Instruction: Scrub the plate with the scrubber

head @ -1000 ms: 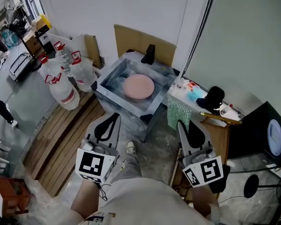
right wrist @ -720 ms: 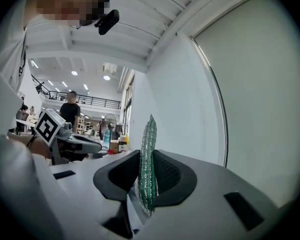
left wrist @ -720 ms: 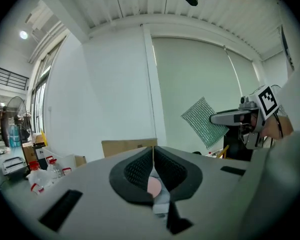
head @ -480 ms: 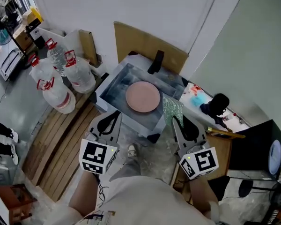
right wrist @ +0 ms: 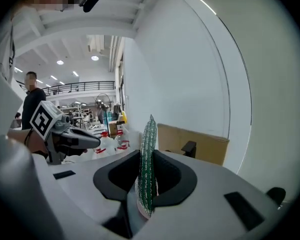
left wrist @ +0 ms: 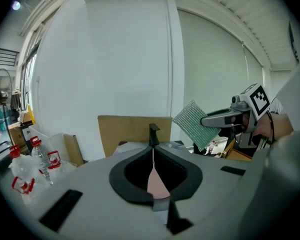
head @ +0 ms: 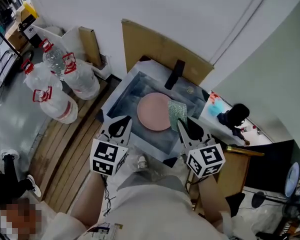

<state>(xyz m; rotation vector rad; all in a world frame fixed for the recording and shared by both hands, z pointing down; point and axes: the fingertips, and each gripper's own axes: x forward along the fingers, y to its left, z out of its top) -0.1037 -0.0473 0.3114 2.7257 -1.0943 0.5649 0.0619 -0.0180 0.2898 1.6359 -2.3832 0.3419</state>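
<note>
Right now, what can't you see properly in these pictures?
Plate: in the head view the scrubber covers its right edge; whether they touch can't be told from above.
Plate again: in its own view the left gripper hides all but a pink sliver.
Dirt on the plate: too small to see in any view.
Small bits right of the sink: too small to name in the head view.
</note>
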